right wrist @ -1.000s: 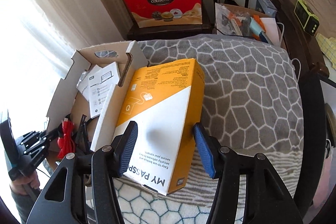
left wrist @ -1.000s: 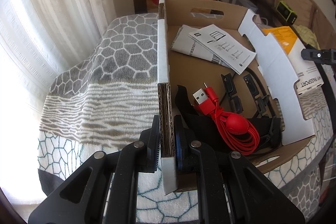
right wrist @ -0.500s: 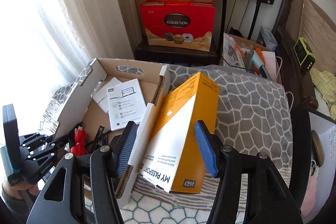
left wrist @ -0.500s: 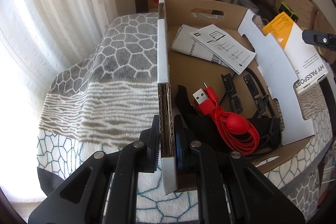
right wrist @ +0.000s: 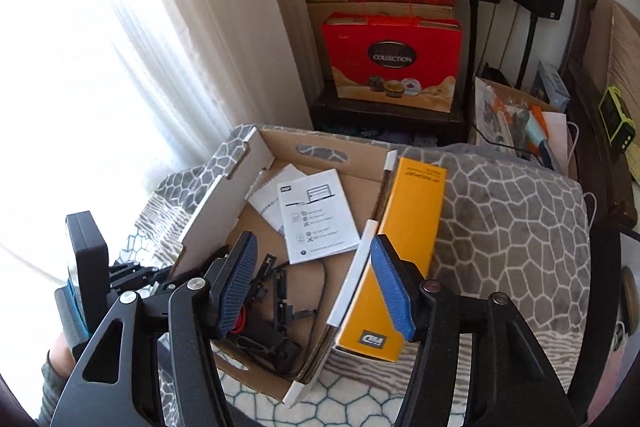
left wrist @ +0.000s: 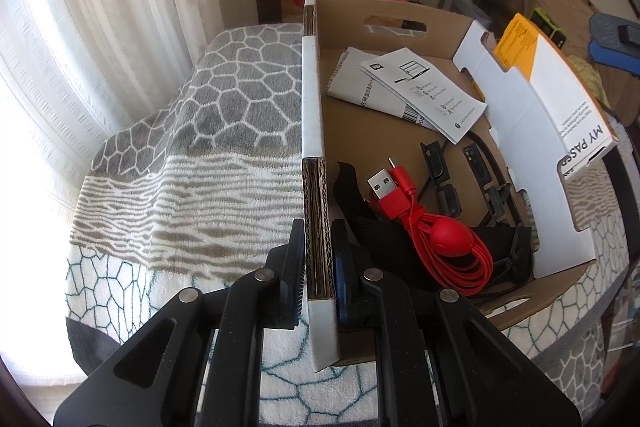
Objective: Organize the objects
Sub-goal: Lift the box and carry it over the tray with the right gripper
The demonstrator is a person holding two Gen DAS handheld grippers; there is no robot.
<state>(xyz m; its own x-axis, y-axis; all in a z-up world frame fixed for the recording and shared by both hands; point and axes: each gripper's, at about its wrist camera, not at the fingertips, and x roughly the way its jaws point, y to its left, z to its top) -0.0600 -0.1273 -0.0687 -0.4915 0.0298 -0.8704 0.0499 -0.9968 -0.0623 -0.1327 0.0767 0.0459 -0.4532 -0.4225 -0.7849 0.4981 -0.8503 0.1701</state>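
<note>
An open cardboard box [left wrist: 400,23] sits on a patterned blanket. My left gripper [left wrist: 318,263] is shut on its left wall [left wrist: 312,115]. Inside lie a red USB cable [left wrist: 432,231], black straps and clips [left wrist: 480,179] and white leaflets [left wrist: 420,91]. A yellow and white My Passport box [right wrist: 404,239] stands on edge against the outside of the box's right wall [right wrist: 356,267]; it also shows in the left wrist view [left wrist: 560,99]. My right gripper [right wrist: 316,287] is open, raised above the box's right wall, holding nothing.
The blanket [right wrist: 512,227] covers a raised surface, with a bare stretch right of the box. Red gift bags [right wrist: 392,59] and stacked cartons stand behind. Curtains [left wrist: 100,27] hang at the left. A cluttered bag [right wrist: 516,115] and a green device [right wrist: 618,119] sit at the right.
My right gripper rose and pulled back while the My Passport box tipped from flat to standing on edge against the box's wall. The gripper now stands clear of it. My left gripper stayed put.
</note>
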